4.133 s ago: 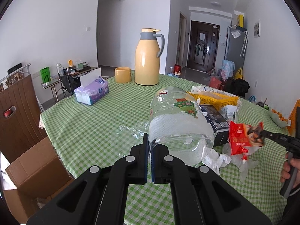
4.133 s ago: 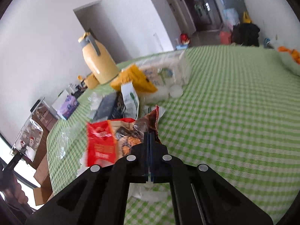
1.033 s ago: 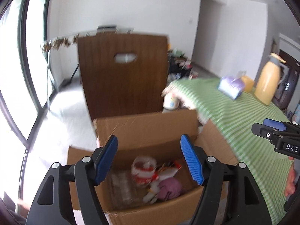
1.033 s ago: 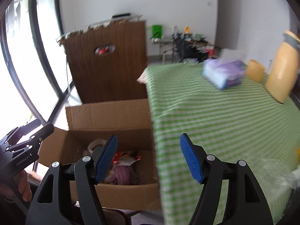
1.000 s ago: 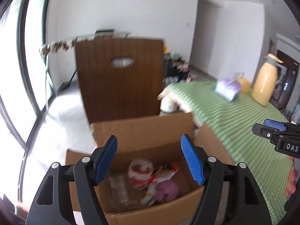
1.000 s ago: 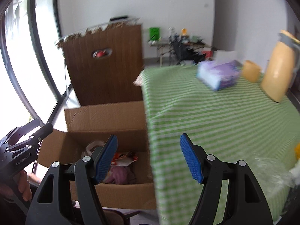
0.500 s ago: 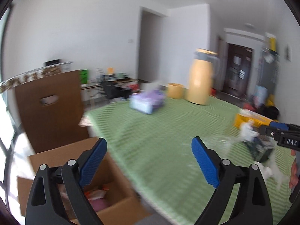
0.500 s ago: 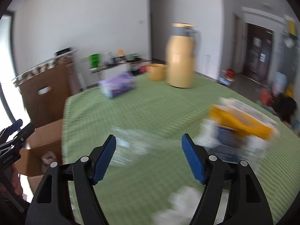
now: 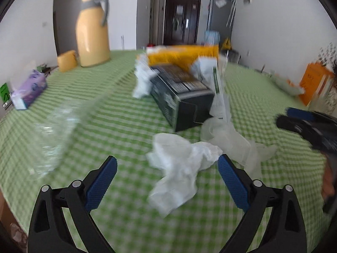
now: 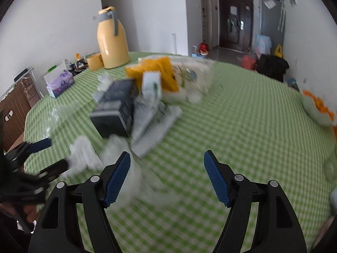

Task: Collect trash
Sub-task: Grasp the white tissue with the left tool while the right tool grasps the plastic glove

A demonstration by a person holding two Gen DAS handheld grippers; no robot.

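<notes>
Trash lies on the green checked tablecloth [image 9: 118, 113]. In the left wrist view a crumpled white tissue [image 9: 179, 166] lies just ahead of my open, empty left gripper [image 9: 167, 177]. Behind it are a clear plastic bag [image 9: 231, 139], a dark carton [image 9: 181, 97], a yellow package [image 9: 183, 55] and a clear plastic wrapper [image 9: 56, 124] at left. My right gripper [image 10: 167, 175] is open and empty above the cloth, with the dark carton [image 10: 114, 111], a grey-white packet [image 10: 155, 122] and the yellow package [image 10: 158, 73] ahead. Both views are blurred.
A yellow thermos [image 9: 92, 31], a yellow cup [image 9: 66, 60] and a purple tissue box [image 9: 28, 90] stand at the far left of the table. A plate of oranges [image 10: 318, 107] is at the right edge. A brown chair back [image 10: 14, 107] stands left of the table.
Both grippers have swung from over the cardboard box on the floor back over the table, toward the trash pile. Both stay open and empty.
</notes>
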